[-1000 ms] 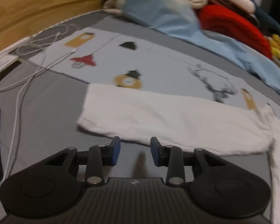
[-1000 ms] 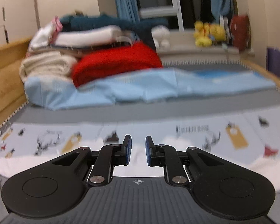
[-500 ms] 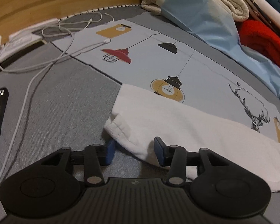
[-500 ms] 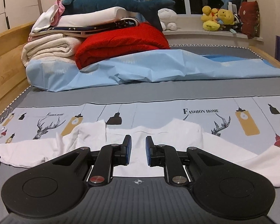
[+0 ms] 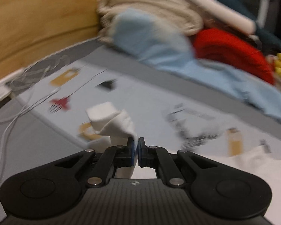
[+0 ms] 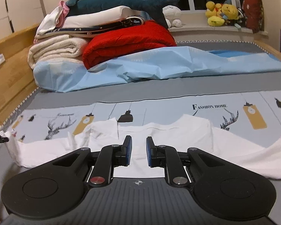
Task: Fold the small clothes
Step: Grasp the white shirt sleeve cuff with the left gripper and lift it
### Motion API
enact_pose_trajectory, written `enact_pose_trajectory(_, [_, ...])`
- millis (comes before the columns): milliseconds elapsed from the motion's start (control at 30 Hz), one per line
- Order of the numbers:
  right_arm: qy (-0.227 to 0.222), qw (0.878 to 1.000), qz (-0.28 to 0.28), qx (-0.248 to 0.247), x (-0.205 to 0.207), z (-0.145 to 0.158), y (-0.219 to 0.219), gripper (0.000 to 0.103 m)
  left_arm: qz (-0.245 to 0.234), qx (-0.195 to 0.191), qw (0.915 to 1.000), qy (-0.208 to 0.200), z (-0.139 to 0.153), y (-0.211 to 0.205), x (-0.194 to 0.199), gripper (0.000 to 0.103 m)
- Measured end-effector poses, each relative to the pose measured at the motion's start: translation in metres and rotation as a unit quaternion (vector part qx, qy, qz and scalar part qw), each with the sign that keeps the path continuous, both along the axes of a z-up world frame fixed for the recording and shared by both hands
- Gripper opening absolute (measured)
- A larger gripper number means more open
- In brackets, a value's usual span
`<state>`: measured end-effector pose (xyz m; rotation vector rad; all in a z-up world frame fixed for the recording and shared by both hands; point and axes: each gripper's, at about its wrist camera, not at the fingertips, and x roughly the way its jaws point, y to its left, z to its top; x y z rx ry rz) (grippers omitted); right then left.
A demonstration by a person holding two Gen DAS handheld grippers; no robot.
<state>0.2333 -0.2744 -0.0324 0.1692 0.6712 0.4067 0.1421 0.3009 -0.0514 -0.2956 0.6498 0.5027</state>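
Left gripper (image 5: 136,146) clamped on a bunched end of the white garment (image 6: 170,136), lifted off the printed sheet (image 6: 178,108); that view motion-blurred. Right gripper (image 6: 138,152) parted, gripping nothing, poised just above the garment's middle. Garment spread flat across the sheet near its front edge, collar toward the red blanket (image 6: 127,41) and light blue cover (image 6: 168,65). "FASHION HOME" printed on the sheet beside a deer drawing. White cable (image 5: 18,112) lying at far left.
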Motion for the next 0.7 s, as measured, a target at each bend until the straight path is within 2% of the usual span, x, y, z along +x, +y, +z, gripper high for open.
enact_pose_trajectory(167, [0.028,0.998,-0.014,0.049,-0.001,0.002,-0.011,0.017,-0.078,-0.005,0.9953,-0.057,0.068,-0.111,0.022,0.003])
enact_pose_trajectory(267, [0.047,0.996,-0.016,0.072,0.001,0.000,-0.014,0.017,-0.140,-0.005,0.9867,-0.081,0.087,-0.190,0.030,0.003])
enact_pose_trajectory(400, [0.071,0.992,-0.016,0.103,0.003,-0.002,-0.018,0.017,-0.208,-0.036,0.9746,-0.075,0.067,-0.281,0.047,0.003])
enact_pose_trajectory(533, [0.085,0.989,-0.029,0.116,0.008,-0.005,-0.022,0.017,-0.279,-0.021,0.9598,-0.022,0.028,-0.359,0.070,0.003])
enact_pose_trajectory(633, [0.101,0.988,-0.042,0.113,0.014,-0.013,-0.024,0.017,-0.317,-0.017,0.9483,0.010,0.007,-0.387,0.084,0.004])
enact_pose_trajectory(700, [0.112,0.987,-0.054,0.107,0.019,-0.019,-0.025,0.017,-0.335,-0.034,0.9410,0.035,-0.008,-0.388,0.094,0.007])
